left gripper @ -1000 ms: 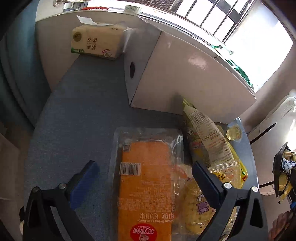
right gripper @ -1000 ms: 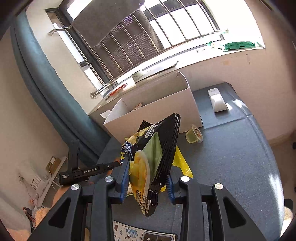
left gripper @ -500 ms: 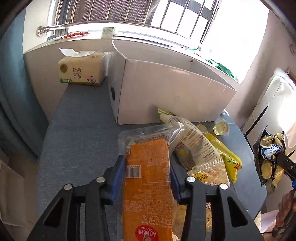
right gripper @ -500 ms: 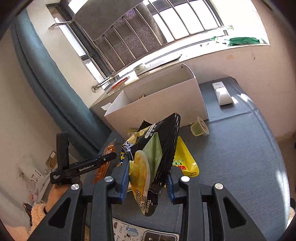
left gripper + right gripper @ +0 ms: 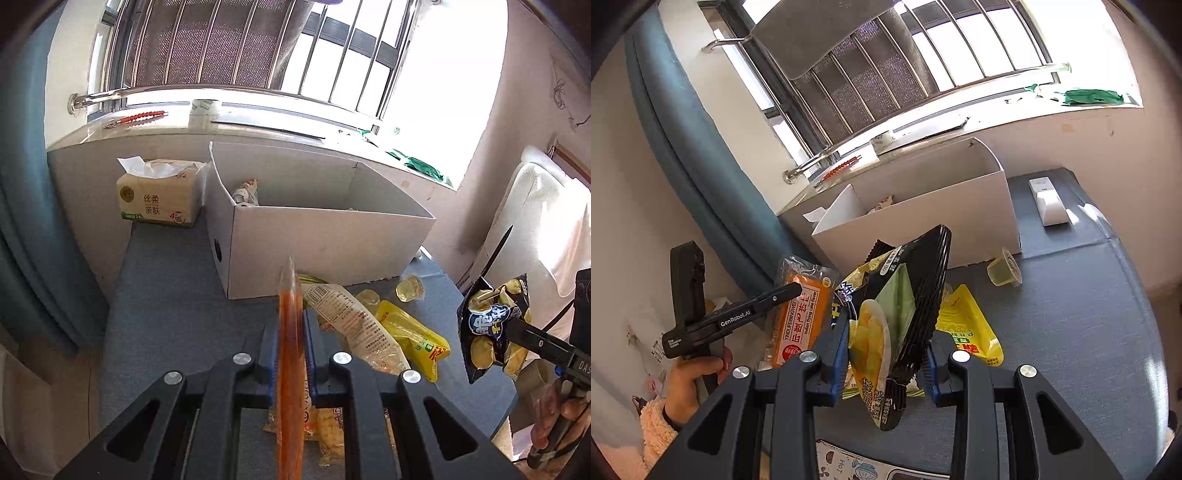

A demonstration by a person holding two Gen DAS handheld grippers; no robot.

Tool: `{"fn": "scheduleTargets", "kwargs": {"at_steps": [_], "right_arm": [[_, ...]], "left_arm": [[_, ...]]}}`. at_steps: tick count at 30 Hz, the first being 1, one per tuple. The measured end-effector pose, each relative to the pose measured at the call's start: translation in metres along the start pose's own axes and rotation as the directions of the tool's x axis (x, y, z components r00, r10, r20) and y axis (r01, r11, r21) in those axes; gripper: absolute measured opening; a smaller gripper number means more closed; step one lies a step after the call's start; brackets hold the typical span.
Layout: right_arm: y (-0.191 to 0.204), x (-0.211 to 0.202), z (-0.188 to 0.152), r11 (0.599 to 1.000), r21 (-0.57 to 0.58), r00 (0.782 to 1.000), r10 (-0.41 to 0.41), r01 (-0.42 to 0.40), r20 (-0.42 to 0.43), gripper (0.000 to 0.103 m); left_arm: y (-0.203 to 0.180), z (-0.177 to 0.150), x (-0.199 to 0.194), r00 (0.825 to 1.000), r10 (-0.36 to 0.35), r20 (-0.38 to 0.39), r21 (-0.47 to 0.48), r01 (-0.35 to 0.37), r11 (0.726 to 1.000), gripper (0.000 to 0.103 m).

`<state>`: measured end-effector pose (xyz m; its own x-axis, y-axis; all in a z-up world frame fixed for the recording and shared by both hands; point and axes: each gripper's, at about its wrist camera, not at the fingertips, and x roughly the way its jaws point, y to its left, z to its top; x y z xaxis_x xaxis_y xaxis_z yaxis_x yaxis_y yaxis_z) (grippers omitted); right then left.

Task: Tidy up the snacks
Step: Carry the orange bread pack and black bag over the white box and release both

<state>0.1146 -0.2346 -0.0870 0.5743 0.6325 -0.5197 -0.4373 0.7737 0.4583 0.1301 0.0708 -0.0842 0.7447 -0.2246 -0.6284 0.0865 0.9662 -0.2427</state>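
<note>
An orange flying-cake packet stands on edge between the blue pads of my left gripper; the jaws are closing on it, and the pads press both its faces. It hangs lifted above the blue-grey table. In the right wrist view the same packet shows beside the left gripper. My right gripper is shut on a black chip bag, held up off the table; the bag also appears at the right of the left wrist view. An open white box stands just beyond.
A clear printed packet, a yellow packet and a jelly cup lie in front of the box. A tissue pack sits left of the box, and a white device right of it. A snack lies inside the box.
My left gripper shut on the orange packet, which lay flat, then lifted it and rolled it onto its edge. The right gripper kept still with the chip bag.
</note>
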Motion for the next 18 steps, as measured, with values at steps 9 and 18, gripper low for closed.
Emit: {"fn": "scheduleTargets", "kwargs": {"at_steps": [9, 18], "right_arm": [[0.005, 0.002, 0.045, 0.998, -0.051, 0.998, -0.017, 0.021, 0.062, 0.036], [-0.005, 0.06, 0.162, 0.997, -0.032, 0.996, -0.066, 0.068, 0.059, 0.036]], "left_arm": [[-0.019, 0.059, -0.041, 0.986, -0.053, 0.159, 0.035, 0.048, 0.998, 0.013], [-0.027, 0.175, 0.005, 0.979, -0.025, 0.204, 0.031, 0.019, 0.999, 0.013]]}}
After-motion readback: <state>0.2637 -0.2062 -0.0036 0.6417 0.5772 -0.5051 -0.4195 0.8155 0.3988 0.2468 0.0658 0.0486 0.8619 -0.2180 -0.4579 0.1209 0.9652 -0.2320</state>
